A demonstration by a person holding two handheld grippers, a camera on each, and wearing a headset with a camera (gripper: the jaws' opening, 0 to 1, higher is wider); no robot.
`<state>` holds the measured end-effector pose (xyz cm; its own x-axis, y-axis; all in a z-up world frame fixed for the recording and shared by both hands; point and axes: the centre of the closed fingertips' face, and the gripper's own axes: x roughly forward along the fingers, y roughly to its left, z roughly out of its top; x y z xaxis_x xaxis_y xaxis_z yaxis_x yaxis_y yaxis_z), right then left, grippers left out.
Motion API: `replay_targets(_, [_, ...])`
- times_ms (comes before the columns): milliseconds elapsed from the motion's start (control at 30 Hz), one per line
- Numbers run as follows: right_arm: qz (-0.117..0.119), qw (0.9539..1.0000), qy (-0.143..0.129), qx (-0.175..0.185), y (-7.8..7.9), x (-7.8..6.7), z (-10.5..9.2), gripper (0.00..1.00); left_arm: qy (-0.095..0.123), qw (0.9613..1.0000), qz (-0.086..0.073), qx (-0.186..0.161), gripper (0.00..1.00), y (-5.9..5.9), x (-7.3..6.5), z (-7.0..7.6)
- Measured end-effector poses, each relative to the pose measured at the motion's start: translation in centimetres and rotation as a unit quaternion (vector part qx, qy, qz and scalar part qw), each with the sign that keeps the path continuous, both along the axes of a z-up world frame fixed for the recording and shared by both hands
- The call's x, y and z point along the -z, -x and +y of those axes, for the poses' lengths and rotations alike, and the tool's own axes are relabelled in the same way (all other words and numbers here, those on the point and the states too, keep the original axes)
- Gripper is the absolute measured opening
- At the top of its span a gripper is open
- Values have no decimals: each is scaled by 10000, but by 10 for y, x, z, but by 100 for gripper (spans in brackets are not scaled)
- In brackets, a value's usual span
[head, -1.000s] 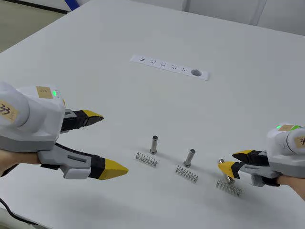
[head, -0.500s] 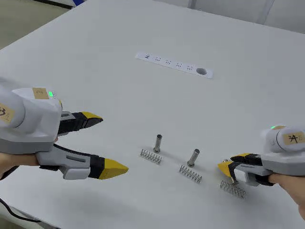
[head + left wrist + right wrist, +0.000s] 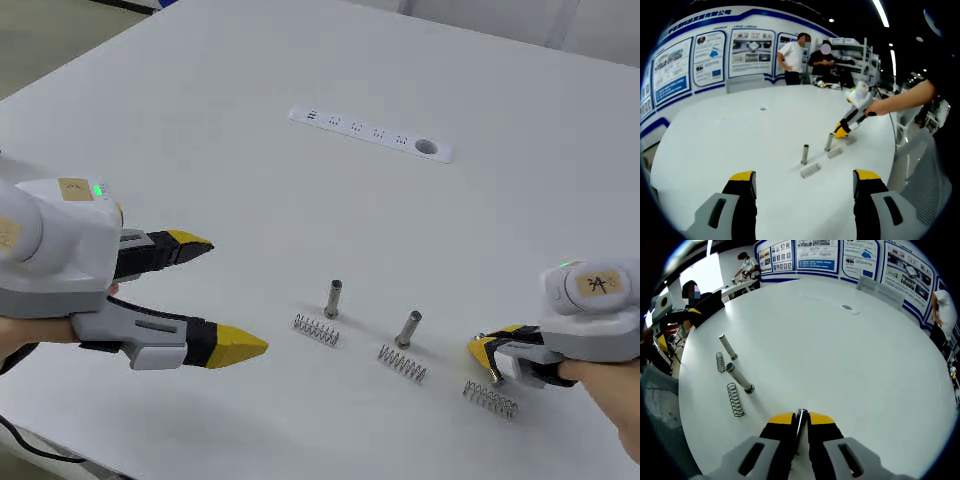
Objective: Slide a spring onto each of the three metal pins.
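Two metal pins stand upright on the white table, one [image 3: 333,297] left of the other [image 3: 408,327]. A spring lies in front of each: left spring [image 3: 316,330], middle spring [image 3: 402,364]. A third spring [image 3: 490,399] lies at the right. My right gripper [image 3: 486,351] sits low on the table just behind that spring, shut on the third pin [image 3: 800,421], which shows between its yellow tips. My left gripper [image 3: 220,295] hovers open at the left, well apart from the pins, nothing between its fingers. In the left gripper view the pins [image 3: 805,154] stand ahead.
A white power strip [image 3: 370,133] lies flat at the far middle of the table [image 3: 250,170]. People stand at a bench far beyond the table in the left gripper view. The table's near edge runs just below my left gripper.
My right gripper's jaws have closed on the right pin and the gripper has sunk slightly toward the table. My left gripper has barely moved. The head camera shifted a little.
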<state>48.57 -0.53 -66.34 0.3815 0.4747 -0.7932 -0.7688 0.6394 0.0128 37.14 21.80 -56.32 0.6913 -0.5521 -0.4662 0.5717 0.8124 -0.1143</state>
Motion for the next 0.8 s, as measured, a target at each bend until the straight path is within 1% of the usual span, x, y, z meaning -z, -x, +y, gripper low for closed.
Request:
replay_targets(33, [-16,10000,10,12,0,0,0,10,-2,10000,4,-2,81,0,0,-1])
replay_targets(67, [14,10000,20,95,-1,0,-1,9,-8,10000,8,1,81,-1,1,-2])
replay_targets(167, [87,9998,61,167,-3,1,-1,9,13,10000,-13,24,80,-2,-1,-6])
replay_targets(267, [148,9998,90,106,-3,1,-1,8,20,10000,-29,58,80,-1,-2,-10])
replay_targets(333, [121,9998,-13,140,-3,1,-1,8,-25,10000,-21,77,79,0,-1,-11])
replay_targets(400, [82,9998,-69,149,-3,2,-2,8,-25,10000,-20,85,79,2,-2,-11])
replay_targets(467, [118,9996,-129,202,-4,1,-2,7,-28,9999,-17,96,79,4,-2,-11])
replay_targets(500, [146,9995,-168,228,-4,1,-2,7,-57,9999,-13,95,79,6,-2,-9])
replay_targets(600, [129,9993,-232,258,-4,1,-2,7,-155,9999,17,56,79,8,-1,-4])
replay_targets(700, [106,9991,-309,282,-3,0,-4,7,-140,9999,-1,-8,78,8,-3,1])
replay_targets(800, [63,9987,-396,308,-1,-3,-5,7,-101,9999,-41,-28,78,8,-8,1])
